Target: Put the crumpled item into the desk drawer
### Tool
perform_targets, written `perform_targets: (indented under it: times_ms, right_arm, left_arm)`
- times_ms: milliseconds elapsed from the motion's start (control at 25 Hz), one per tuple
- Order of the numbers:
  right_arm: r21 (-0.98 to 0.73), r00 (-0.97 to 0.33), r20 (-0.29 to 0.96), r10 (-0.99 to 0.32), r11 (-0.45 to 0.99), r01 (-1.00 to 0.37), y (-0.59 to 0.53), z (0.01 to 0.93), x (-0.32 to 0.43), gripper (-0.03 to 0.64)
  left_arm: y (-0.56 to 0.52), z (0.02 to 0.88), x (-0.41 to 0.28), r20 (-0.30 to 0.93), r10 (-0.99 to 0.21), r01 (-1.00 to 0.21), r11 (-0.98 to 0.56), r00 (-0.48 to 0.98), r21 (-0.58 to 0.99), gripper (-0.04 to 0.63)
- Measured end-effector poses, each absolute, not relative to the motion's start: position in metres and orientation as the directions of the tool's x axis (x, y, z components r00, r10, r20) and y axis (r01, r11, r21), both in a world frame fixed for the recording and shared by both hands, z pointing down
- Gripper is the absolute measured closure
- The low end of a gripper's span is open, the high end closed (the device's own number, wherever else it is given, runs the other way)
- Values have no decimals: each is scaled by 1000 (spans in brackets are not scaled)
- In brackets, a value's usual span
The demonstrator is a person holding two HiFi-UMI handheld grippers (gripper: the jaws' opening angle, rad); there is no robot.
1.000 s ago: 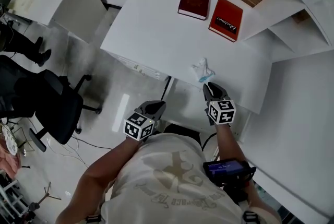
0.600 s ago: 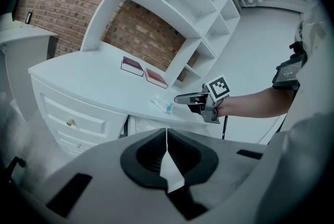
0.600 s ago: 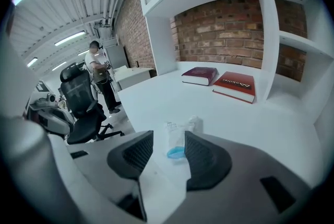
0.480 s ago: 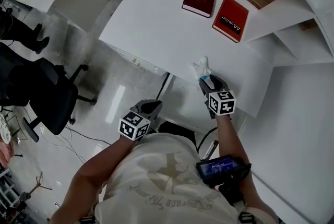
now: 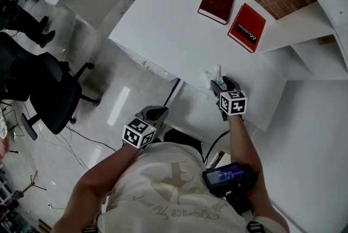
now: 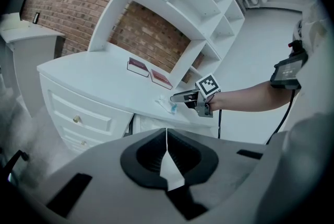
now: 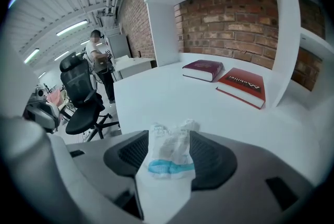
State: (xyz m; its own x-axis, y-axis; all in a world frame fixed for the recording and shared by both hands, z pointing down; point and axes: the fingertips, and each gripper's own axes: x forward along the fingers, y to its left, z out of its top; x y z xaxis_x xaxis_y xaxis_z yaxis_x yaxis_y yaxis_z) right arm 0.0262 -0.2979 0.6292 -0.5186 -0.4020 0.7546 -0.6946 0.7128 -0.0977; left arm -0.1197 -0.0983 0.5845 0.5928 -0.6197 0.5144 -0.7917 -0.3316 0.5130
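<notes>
The crumpled item lay at the counter's near edge, centre-right, with bare counter behind it up to two books. My right tongs, angled down, had just been opening, pads wide apart either side of it. My left tongs hung closed and empty, lower centre.

Unreadable, cropped
Print on the crumpled white blue-banded wrapper is too small to read; the head view's left edge cuts the black office chair.
</notes>
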Motion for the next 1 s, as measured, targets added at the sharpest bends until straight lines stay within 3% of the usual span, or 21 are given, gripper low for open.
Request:
perform_targets:
  times_ms: [1000]
  right_arm:
    - [-94, -435, 848, -302, 723, -684, -304, 674, 17, 351]
  left_arm:
    - [-91, 588, -136, 522, -654, -811, -265, 548, 521, 571]
